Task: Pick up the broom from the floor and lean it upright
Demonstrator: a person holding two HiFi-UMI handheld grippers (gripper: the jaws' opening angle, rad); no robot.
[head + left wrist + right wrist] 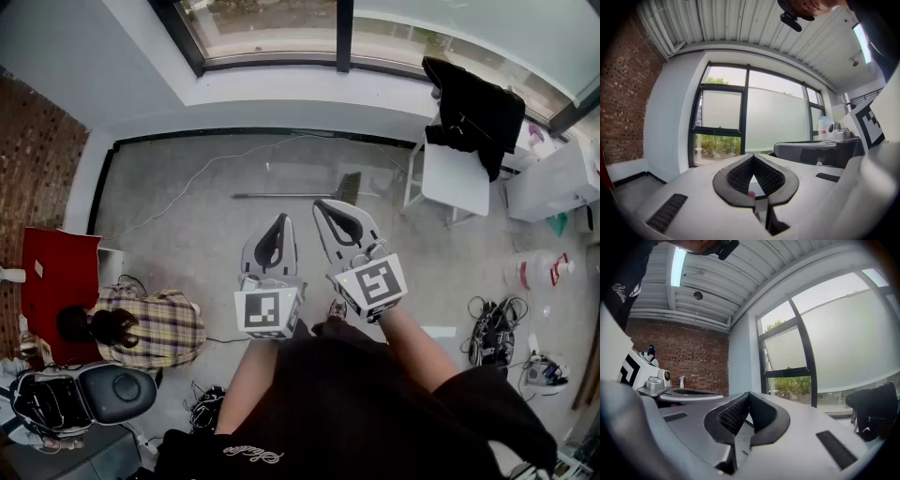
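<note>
The broom (291,195) lies flat on the grey floor near the window wall, its thin handle pointing left and its bristle head (350,186) to the right. My left gripper (281,218) and right gripper (320,203) are held level side by side, well above the floor and on the near side of the broom. Both are shut with nothing between the jaws. In the left gripper view the left gripper (752,157) has its tips together and faces the window. The right gripper (749,393) looks the same in its own view. Neither gripper view shows the broom.
A white chair (457,180) with a black jacket (476,111) stands right of the broom head. A seated person in a plaid shirt (157,326) is at the left by a red table (58,279). Cables (492,328) and a jug (539,270) lie at the right.
</note>
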